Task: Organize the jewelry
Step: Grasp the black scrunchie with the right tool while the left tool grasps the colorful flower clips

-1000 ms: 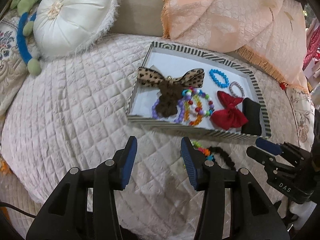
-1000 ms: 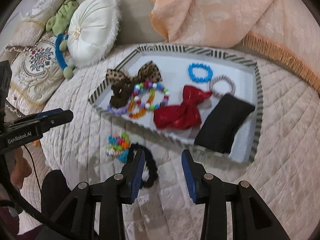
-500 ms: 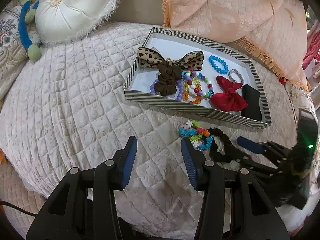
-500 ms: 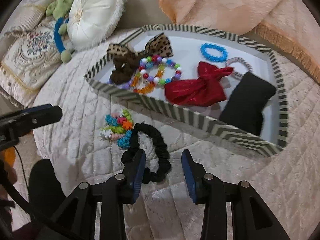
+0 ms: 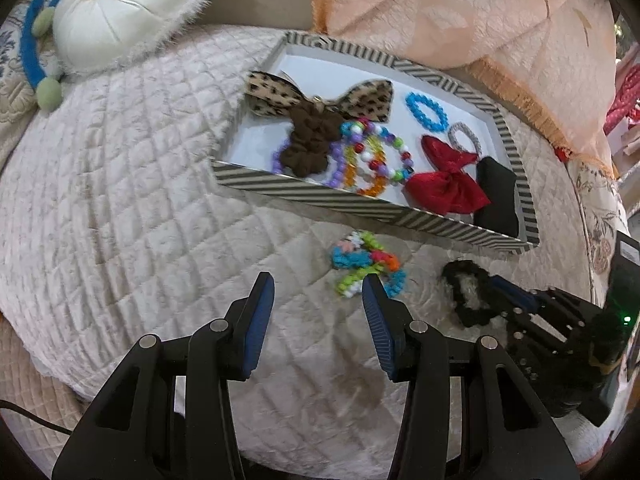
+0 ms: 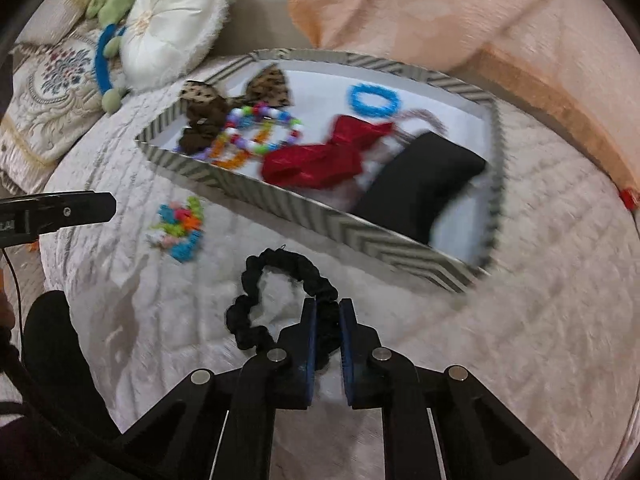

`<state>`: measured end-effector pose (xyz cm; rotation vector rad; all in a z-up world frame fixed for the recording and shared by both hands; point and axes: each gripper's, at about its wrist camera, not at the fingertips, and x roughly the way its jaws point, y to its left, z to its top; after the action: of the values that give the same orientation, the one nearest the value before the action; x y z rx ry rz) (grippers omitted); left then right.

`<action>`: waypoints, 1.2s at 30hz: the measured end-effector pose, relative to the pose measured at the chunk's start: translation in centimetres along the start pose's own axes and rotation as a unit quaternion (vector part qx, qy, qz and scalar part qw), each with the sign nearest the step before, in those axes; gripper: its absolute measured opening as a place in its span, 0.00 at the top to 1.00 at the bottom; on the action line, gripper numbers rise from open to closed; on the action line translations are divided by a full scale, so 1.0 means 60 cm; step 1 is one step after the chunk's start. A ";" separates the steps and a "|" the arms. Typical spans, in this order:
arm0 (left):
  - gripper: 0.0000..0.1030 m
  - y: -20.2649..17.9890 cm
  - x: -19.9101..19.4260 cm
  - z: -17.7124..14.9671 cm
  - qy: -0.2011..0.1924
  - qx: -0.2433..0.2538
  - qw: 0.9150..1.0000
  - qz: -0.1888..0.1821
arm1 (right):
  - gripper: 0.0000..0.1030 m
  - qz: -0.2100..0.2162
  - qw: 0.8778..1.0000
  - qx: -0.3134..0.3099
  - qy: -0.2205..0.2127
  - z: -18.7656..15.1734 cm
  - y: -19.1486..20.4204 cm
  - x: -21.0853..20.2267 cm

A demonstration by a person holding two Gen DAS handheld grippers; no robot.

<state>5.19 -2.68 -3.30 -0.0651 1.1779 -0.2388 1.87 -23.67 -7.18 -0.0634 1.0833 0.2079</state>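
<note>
A striped tray (image 5: 360, 204) (image 6: 280, 196) on the quilted bed holds a leopard bow (image 5: 320, 98), a brown scrunchie (image 5: 310, 144), bead bracelets (image 5: 372, 160), a red bow (image 5: 448, 184), a blue bracelet (image 5: 426, 110) and a black pouch (image 5: 498, 196). A colourful bead cluster (image 5: 366, 266) (image 6: 180, 228) lies on the quilt in front of the tray. My right gripper (image 6: 328, 316) is shut on a black scrunchie (image 6: 288, 272), which also shows in the left wrist view (image 5: 468, 292). My left gripper (image 5: 318, 300) is open and empty, just short of the bead cluster.
A white round cushion (image 5: 120, 8) and a blue and green plush toy (image 5: 36, 56) lie at the back left. A peach fringed blanket (image 5: 460, 20) is draped behind the tray. An embroidered pillow (image 6: 52, 92) sits at the left.
My right gripper has closed its jaws on the black scrunchie. My left gripper has moved closer to the bead cluster and stays open.
</note>
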 end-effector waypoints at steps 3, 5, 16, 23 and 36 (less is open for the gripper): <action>0.56 -0.015 0.021 0.006 0.011 -0.003 1.000 0.004 | 0.91 0.012 1.000 0.008 0.005 -0.009 -0.012 -0.002; 0.56 -0.022 0.034 0.010 0.014 -0.008 1.000 0.013 | 0.90 0.017 1.000 0.013 0.002 -0.011 -0.015 -0.002; 0.76 -0.038 0.091 0.010 0.041 -0.019 0.999 -0.003 | 0.90 0.044 0.998 0.033 -0.014 -0.005 -0.020 0.007; 0.85 -0.025 0.051 0.014 0.025 -0.017 0.999 -0.037 | 0.92 0.061 0.997 0.032 -0.031 -0.006 -0.013 -0.017; 0.85 -0.019 -0.079 0.038 -0.041 -0.012 0.997 -0.062 | 0.92 0.064 0.995 -0.001 -0.076 0.019 0.020 -0.108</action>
<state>5.38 -2.92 2.08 -0.1674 1.0960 -0.3287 -0.32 -23.18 -0.85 0.0208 0.9356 0.3243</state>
